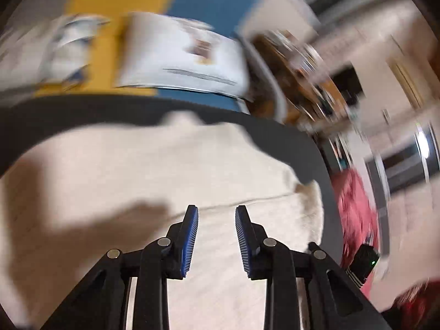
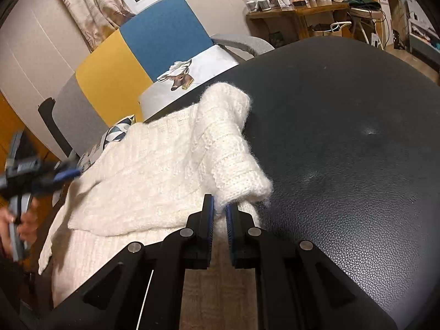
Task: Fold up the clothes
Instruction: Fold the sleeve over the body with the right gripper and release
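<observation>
A cream knitted sweater (image 2: 154, 176) lies on a black leather-look table (image 2: 343, 143), its sleeve (image 2: 233, 148) folded over the body. My right gripper (image 2: 219, 205) is at the sweater's near edge, by the sleeve cuff, jaws nearly together with fuzzy knit pinched between them. In the blurred left wrist view my left gripper (image 1: 216, 211) hovers open just above the sweater (image 1: 143, 181), with nothing between its blue pads (image 1: 192, 233). The right wrist view also catches the left gripper (image 2: 64, 174) at the sweater's far left edge, held by a hand (image 2: 23, 222).
A yellow, blue and grey sofa (image 2: 143, 52) with a deer-print cushion (image 2: 187, 77) stands behind the table. A cluttered wooden desk (image 2: 297, 11) is at the back right. Something red and blurred (image 1: 354, 209) lies off the table's right edge in the left wrist view.
</observation>
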